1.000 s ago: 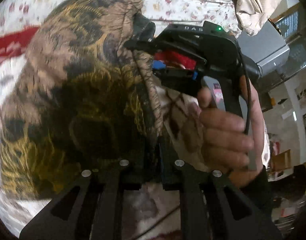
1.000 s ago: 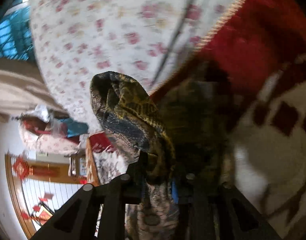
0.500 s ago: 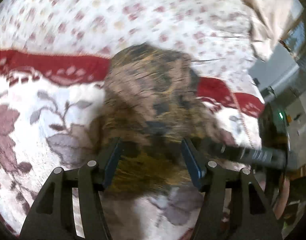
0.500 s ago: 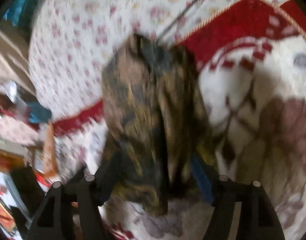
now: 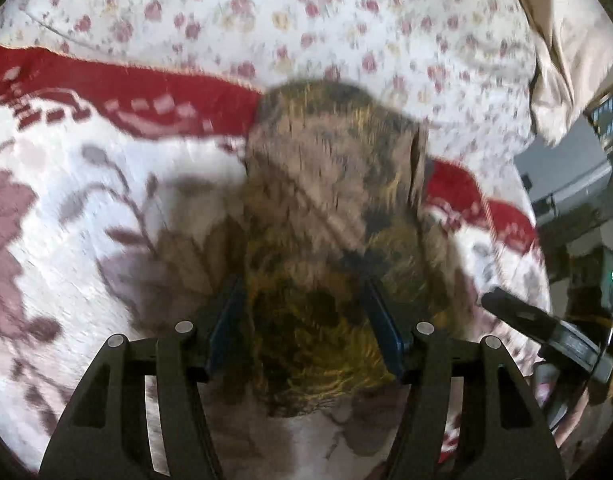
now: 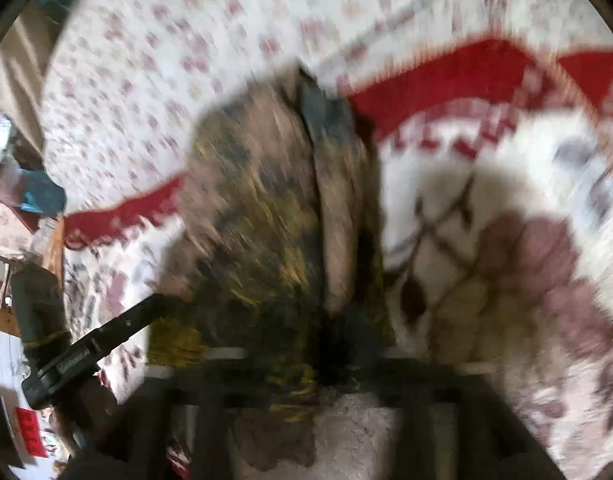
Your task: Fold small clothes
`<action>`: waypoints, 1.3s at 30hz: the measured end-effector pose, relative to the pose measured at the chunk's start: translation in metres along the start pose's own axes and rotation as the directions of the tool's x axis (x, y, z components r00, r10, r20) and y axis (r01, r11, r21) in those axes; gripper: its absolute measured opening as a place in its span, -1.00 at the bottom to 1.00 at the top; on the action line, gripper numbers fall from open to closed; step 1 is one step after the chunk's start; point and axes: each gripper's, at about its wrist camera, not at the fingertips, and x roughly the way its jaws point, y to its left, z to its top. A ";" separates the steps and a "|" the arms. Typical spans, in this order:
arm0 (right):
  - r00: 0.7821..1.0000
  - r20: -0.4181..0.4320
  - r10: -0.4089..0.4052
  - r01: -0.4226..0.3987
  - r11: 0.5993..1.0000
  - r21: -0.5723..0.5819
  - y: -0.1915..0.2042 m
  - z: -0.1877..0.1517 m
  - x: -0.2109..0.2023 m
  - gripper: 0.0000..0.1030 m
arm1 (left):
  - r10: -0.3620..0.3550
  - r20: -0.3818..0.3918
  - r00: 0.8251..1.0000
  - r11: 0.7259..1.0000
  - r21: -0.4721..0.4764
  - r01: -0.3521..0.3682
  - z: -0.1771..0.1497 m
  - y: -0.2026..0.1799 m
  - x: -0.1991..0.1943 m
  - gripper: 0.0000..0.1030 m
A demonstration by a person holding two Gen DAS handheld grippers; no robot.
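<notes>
Garment: a small folded cloth of brown, black and yellow pattern [image 5: 330, 208] lies on the bed, with its far end over the red border of the blanket and its near end between the fingers of the left gripper.
Bed cover: a white blanket with dull pink flowers and a red woven border [image 5: 66, 200] is under the garment; farther away is a white sheet with small pink roses [image 5: 306, 12].
Left gripper: the black left gripper with blue pads [image 5: 304, 312] stands with its jaws apart over the near end of the garment. The pads are on each side of the cloth but do not press it.
Right gripper: in the left wrist view the black right gripper [image 5: 546, 328] is at the right, beside the garment and apart from it. Its jaws have just been opening, and now they are wide apart; the cloth lies loose below them.
Right wrist view: blurred; the garment [image 6: 282, 216] runs from near to far in the middle.
Background: a beige curtain cloth [image 5: 566, 40] hangs at the far right.
</notes>
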 end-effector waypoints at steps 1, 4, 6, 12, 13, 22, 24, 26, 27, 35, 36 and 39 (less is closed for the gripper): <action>0.999 0.026 0.021 -0.021 1.000 -0.015 0.003 0.006 -0.006 1.00 | 0.008 0.004 1.000 1.000 0.006 -0.008 0.010 -0.002 -0.002 0.19; 0.998 0.006 0.063 -0.063 0.996 -0.071 0.018 0.040 0.006 1.00 | 0.070 0.017 0.997 0.997 0.041 -0.071 0.045 -0.007 0.004 0.19; 0.997 -0.002 0.083 -0.083 0.993 -0.079 0.022 0.069 0.029 0.97 | 0.077 0.020 0.997 0.996 0.044 -0.078 0.068 -0.004 0.016 0.19; 0.986 -0.077 0.149 -0.146 0.988 0.040 -0.001 0.148 0.117 0.64 | 0.046 -0.076 0.996 0.992 -0.117 -0.055 0.135 0.038 0.093 0.19; 0.985 -0.094 0.144 -0.139 0.989 0.051 -0.006 0.152 0.130 0.33 | 0.030 -0.084 0.996 0.990 -0.133 -0.041 0.140 0.041 0.101 0.18; 0.989 -0.075 0.131 -0.115 0.976 0.187 -0.048 0.160 0.152 -0.87 | -0.066 -0.065 0.996 0.988 -0.145 0.056 0.149 0.046 0.112 -0.20; 0.986 -0.139 0.088 -0.063 0.983 0.174 -0.048 0.154 0.172 -0.87 | -0.061 -0.063 0.996 0.989 -0.141 0.052 0.145 0.044 0.110 -0.20; 0.988 -0.152 0.012 0.006 0.993 0.115 -0.045 0.150 0.183 -0.87 | -0.056 -0.054 0.997 0.990 -0.133 0.048 0.143 0.042 0.108 -0.20; 0.989 -0.148 0.011 0.007 0.992 0.123 -0.048 0.150 0.184 -0.86 | -0.039 -0.048 0.998 0.992 -0.121 0.033 0.142 0.040 0.107 -0.20; 0.973 -0.159 0.169 -0.139 0.974 0.180 -0.070 0.142 0.127 0.75 | -0.018 -0.068 0.998 0.994 -0.111 0.010 0.143 0.036 0.109 0.25; 0.968 -0.162 0.192 -0.161 0.969 0.186 -0.070 0.141 0.124 0.75 | -0.022 -0.072 0.997 0.993 -0.119 0.014 0.142 0.038 0.111 0.29; 0.958 -0.169 0.233 -0.190 0.953 0.235 -0.074 0.136 0.139 0.75 | -0.053 -0.088 0.995 0.988 -0.148 0.039 0.140 0.047 0.118 0.36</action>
